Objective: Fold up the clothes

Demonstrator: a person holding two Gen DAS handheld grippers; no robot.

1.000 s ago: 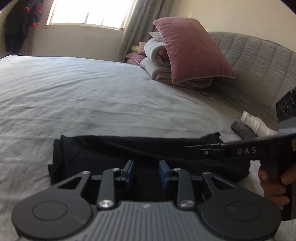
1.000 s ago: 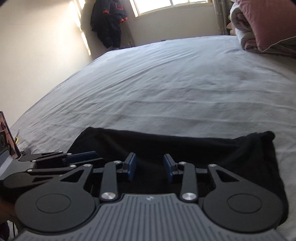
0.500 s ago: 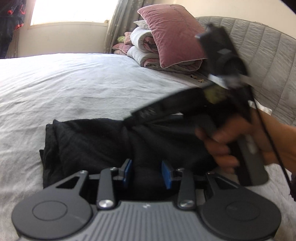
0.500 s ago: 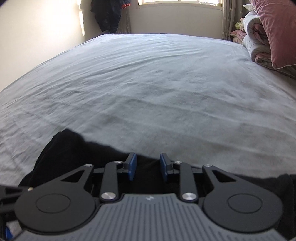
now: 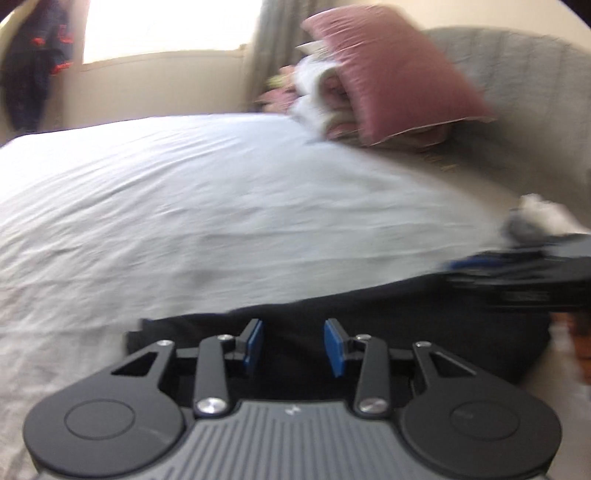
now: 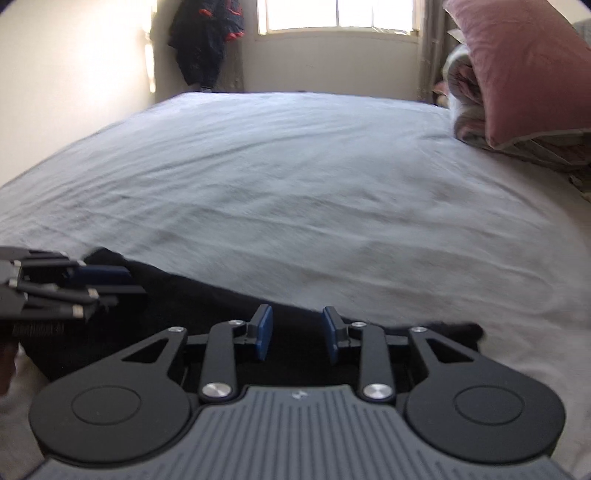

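A black garment point(image 5: 406, 314) lies folded in a low band on the grey bedsheet point(image 5: 221, 206), close under both grippers. My left gripper point(image 5: 294, 345) stands open over the garment's left part, with nothing between its blue pads point(image 5: 255, 343). This view is blurred by motion. My right gripper point(image 5: 517, 284) shows at the right edge of the left wrist view, low over the garment's right end. In the right wrist view the right gripper point(image 6: 297, 332) is open above the garment point(image 6: 203, 306), and the left gripper point(image 6: 74, 288) reaches in from the left edge.
A pink pillow point(image 5: 391, 74) leans on folded blankets point(image 5: 321, 99) by the grey padded headboard point(image 5: 524, 103). A white and grey rolled bundle point(image 5: 543, 218) lies at the right. A dark jacket point(image 6: 207, 40) hangs beside the window point(image 6: 332, 14).
Half a second ago the right gripper was raised high across the left view; now it is back down at the garment's right end. Both cameras have shifted and the left view has blurred.
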